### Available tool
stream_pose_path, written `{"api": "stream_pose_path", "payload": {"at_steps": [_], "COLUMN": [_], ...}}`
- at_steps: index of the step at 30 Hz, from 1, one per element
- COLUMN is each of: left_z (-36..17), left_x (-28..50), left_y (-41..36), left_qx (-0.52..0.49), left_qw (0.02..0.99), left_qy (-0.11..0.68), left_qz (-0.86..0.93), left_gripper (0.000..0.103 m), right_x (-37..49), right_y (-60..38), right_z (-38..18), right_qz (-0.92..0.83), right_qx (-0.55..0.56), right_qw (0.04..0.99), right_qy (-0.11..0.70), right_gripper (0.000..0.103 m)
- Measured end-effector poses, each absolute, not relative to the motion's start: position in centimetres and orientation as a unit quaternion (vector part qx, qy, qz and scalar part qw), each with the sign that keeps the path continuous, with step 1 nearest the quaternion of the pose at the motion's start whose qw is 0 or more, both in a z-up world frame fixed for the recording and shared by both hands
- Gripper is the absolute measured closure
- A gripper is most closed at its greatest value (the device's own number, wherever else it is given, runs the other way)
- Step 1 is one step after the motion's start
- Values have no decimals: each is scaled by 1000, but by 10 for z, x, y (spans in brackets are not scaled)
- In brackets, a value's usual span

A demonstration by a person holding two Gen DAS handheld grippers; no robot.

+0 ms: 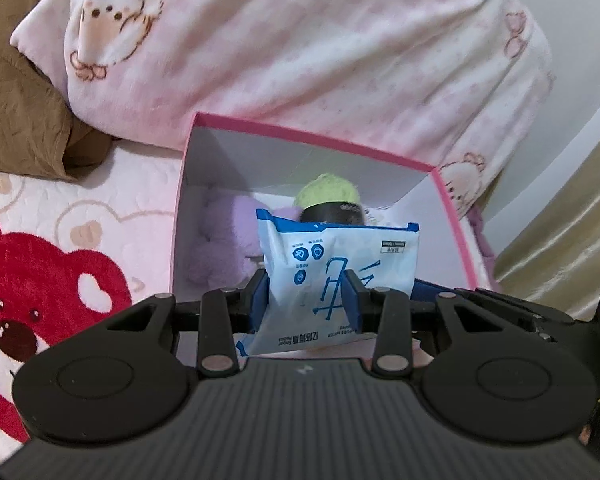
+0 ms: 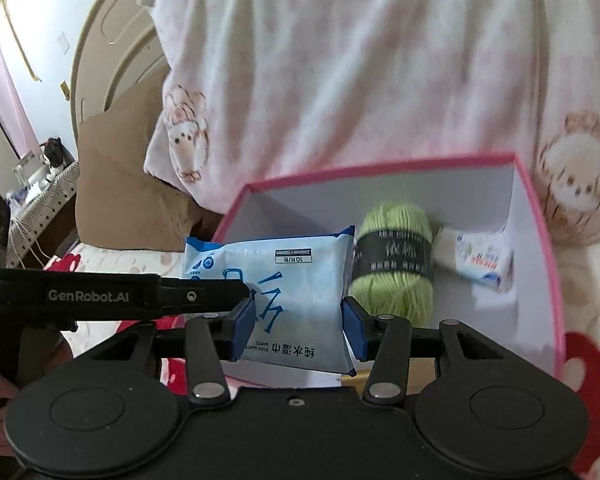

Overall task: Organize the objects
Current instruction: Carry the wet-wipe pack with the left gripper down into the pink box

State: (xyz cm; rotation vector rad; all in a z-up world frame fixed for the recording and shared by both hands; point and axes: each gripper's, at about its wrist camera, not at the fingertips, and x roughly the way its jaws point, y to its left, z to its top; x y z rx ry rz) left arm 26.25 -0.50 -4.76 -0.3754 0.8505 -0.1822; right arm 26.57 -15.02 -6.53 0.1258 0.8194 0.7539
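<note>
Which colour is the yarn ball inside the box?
Light green yarn ball, with a dark paper band; clearest in the right wrist view.

Both wrist views look down, close, perhaps opposite sides, sharing the pink box (image 1: 452, 224) (image 2: 540, 240).

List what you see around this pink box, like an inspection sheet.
Surface: bed cover, pink with a red bear.
Job's things: pink box, open, holding green yarn, a purple plush and a small white packet; wipes pack over the box's near edge.
Clutter: pink blanket and brown pillow behind the box.
Grippers: left gripper and right gripper each pinch a wipes pack; whether it is one pack or two is unclear.
Cables: thin white cords, possibly, by a far table.
Surroundings: cream headboard.
</note>
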Motion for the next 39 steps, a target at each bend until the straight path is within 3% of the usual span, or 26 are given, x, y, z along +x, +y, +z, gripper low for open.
{"api": "stream_pose_path", "payload": {"at_steps": [15,29,39], "left_z": [-74,-77,-72], "left_x": [274,278,279], "left_y": [-17,-9,-8], "left_qx": [-158,-135,-147], "left_qw": [874,878,882], "left_qy": [454,456,442], "left_qz": [-76,-51,-72], "left_gripper": [68,64,65], "right_x": [285,293,296], "right_y": [-153,-145,-142], "right_z": [-112,-124,-126], "right_qz": [351,345,334], "right_qx": [73,71,69], "right_qw": [816,812,812], "right_qy": [452,465,474], "right_gripper": [51,77,81]}}
